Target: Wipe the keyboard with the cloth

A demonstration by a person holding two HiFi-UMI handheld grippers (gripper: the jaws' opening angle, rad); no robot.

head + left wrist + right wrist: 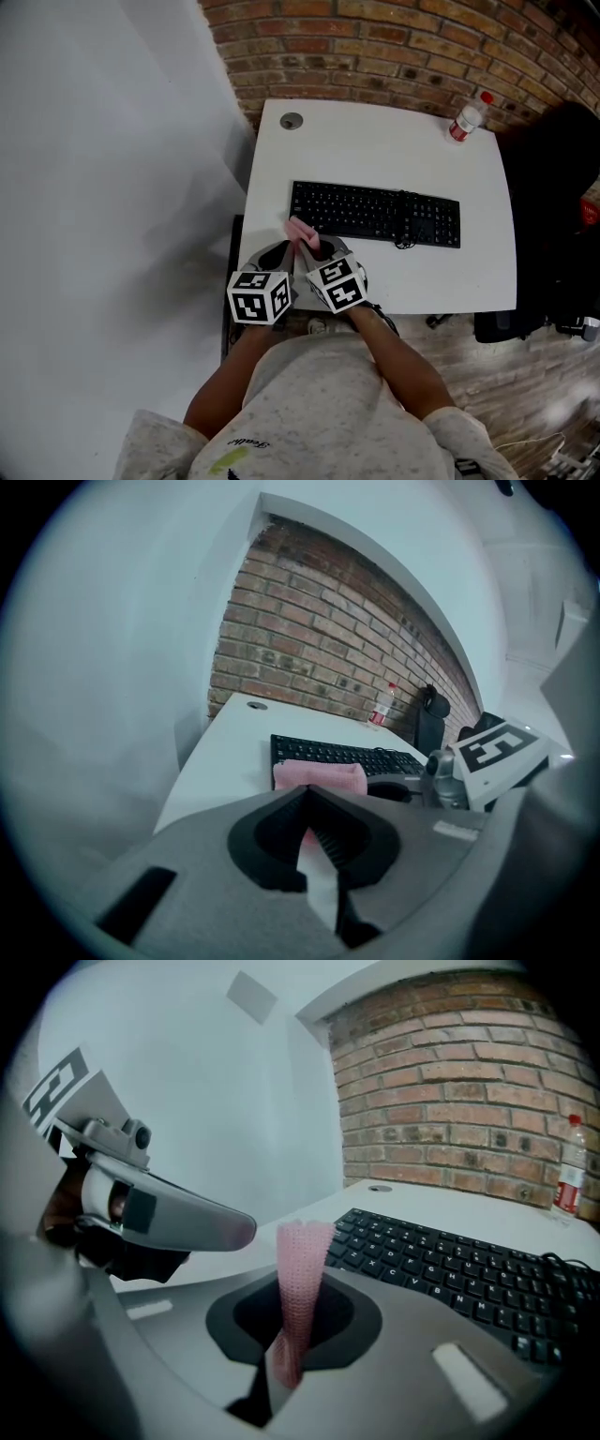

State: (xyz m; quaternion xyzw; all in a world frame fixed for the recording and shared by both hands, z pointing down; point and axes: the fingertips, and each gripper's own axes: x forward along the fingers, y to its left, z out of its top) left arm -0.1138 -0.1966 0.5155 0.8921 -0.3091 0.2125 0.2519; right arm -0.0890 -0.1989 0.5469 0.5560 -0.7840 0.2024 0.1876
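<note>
A black keyboard (375,213) lies across the middle of the white table (375,141). The pink cloth (302,232) stands up just off the keyboard's near left corner. My right gripper (319,248) is shut on the cloth, which shows edge-on between its jaws (302,1251) in the right gripper view, with the keyboard (469,1265) just beyond. My left gripper (279,253) sits close on the cloth's left with its jaws together. In the left gripper view, that gripper (306,794) faces the flat of the cloth (319,774). I cannot tell whether it touches the cloth.
A water bottle (466,119) with a red label stands at the table's far right corner. A round cable hole (292,120) is at the far left. A brick wall runs behind, and a dark chair (553,187) stands off the table's right side.
</note>
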